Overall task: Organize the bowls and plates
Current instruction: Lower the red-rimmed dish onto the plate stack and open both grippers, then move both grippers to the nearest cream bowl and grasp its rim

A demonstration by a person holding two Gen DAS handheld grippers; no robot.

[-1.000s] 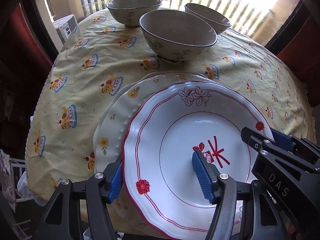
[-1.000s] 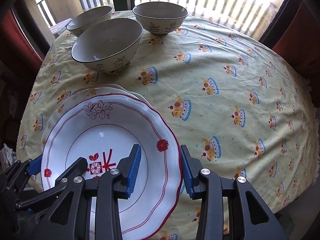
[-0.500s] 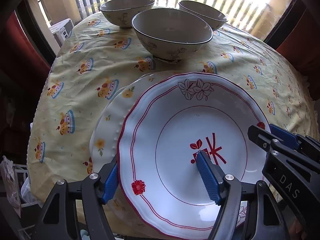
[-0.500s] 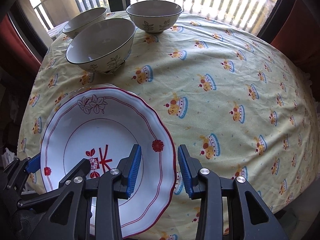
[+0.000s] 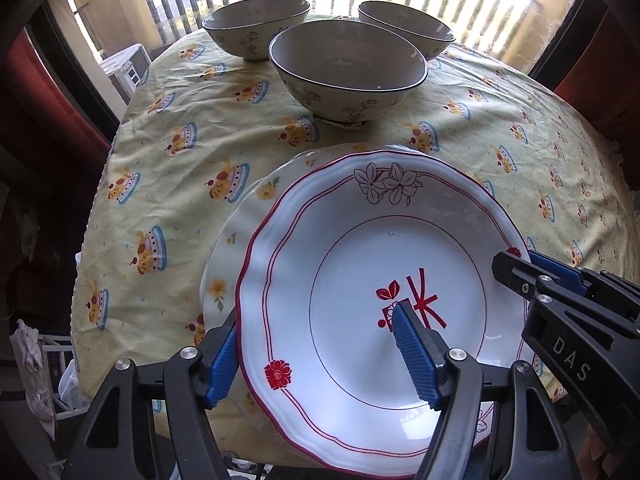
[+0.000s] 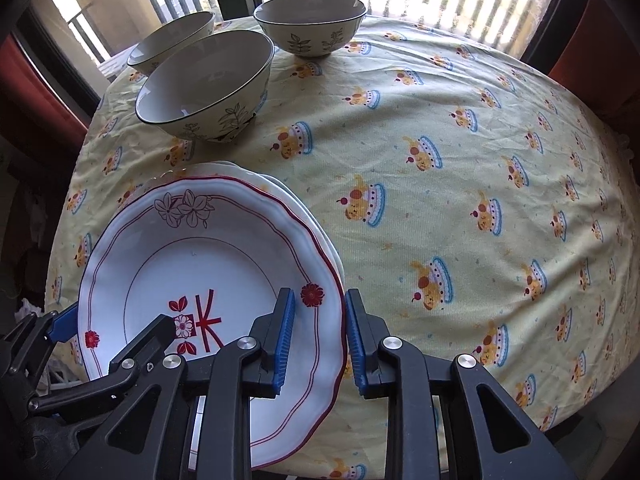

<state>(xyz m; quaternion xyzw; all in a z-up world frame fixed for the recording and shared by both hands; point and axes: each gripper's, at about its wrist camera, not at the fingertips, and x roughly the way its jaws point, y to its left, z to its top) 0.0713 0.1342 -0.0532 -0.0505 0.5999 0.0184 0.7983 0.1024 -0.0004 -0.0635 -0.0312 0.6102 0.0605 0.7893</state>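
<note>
The red-rimmed plate (image 5: 384,312) lies on top of a stack of cream floral plates (image 5: 236,236) at the near edge of the yellow tablecloth (image 6: 440,160).

Change over the last second: the right gripper (image 6: 318,338) has narrowed from a wide stance and its jaws are closing at this moment. The plate's rim at 3 o'clock stands between them, the inner pad over the rim band, the outer pad just beside the edge. Firm contact cannot be confirmed.

The left gripper (image 5: 320,356) is unchanged: spread wide, one finger outside the rim at 9 o'clock, the other above the central red motif, not pinching.

Three floral bowls are unmoved toward 12 o'clock: the nearest bowl (image 5: 348,76) and two behind it (image 5: 256,28) (image 5: 404,28).

Judgement: a right-hand rim grasp is being established. The plates appear already gathered; the bowls are not yet stacked.
</note>
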